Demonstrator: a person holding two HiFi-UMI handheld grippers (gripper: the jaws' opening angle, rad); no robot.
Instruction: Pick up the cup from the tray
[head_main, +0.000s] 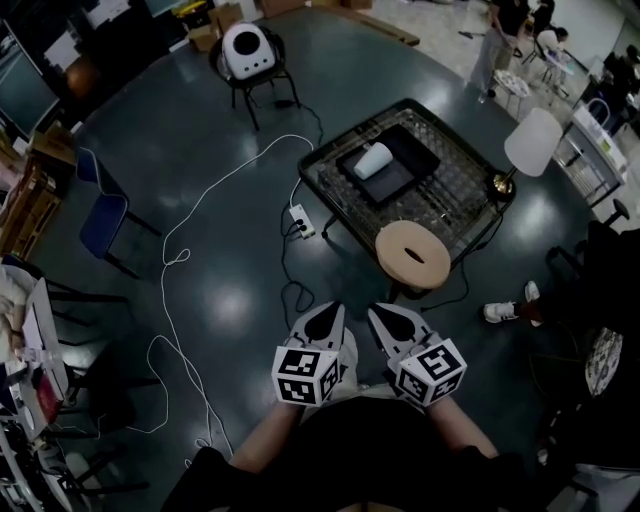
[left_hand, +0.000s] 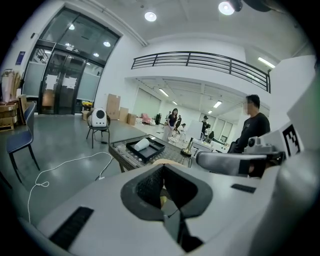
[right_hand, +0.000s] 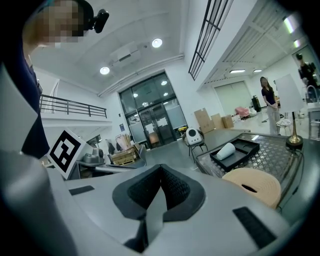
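- White and plain, the cup (head_main: 373, 160) lies on its side; no handle or print shows on it from your head view.
- It rests inside a shallow black tray (head_main: 415, 150), toward the tray's left half, and nothing else is in the tray.
- The tray sits on a table (head_main: 455, 195) with a patterned clear top and a dark metal frame.
- A round, pale wooden stool (head_main: 413, 253) stands just beside the table's near edge, between you and the tray.
- Your left gripper (head_main: 330, 308) is held close to your body, well apart from the cup, jaws closed together on nothing.
- Your right gripper (head_main: 385, 312) is just beside it, jaws likewise pressed together and empty.
- On the dark floor to the left, a white cable (head_main: 200, 210) loops up to a power strip (head_main: 301, 220) near the table leg.
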